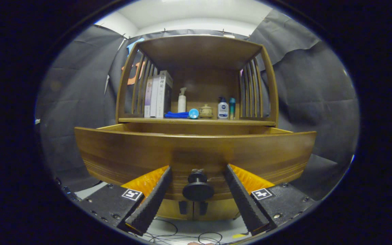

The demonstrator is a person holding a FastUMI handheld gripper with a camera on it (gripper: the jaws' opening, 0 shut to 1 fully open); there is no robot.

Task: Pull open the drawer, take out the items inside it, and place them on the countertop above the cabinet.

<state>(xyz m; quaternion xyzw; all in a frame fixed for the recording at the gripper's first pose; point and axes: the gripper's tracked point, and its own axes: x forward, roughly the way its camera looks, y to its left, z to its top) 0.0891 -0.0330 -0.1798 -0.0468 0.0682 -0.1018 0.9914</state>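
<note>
A wooden drawer point(196, 149) stands pulled out of the cabinet, its front panel close before me. Its dark round knob point(197, 189) sits between my two fingers, which stand apart on either side and do not touch it. My gripper point(197, 172) is open. The drawer's inside is hidden behind its front panel. Above the drawer is the countertop point(243, 121), a wooden shelf board under a roofed frame.
On the countertop stand books point(158, 95), a white pump bottle point(181, 100), a blue cloth point(176, 115) with a blue round thing point(193, 113), a small lidded jar point(205, 111) and two bottles point(226, 108). Slatted side rails point(250, 88) flank it. Cables point(182, 234) lie on the floor below.
</note>
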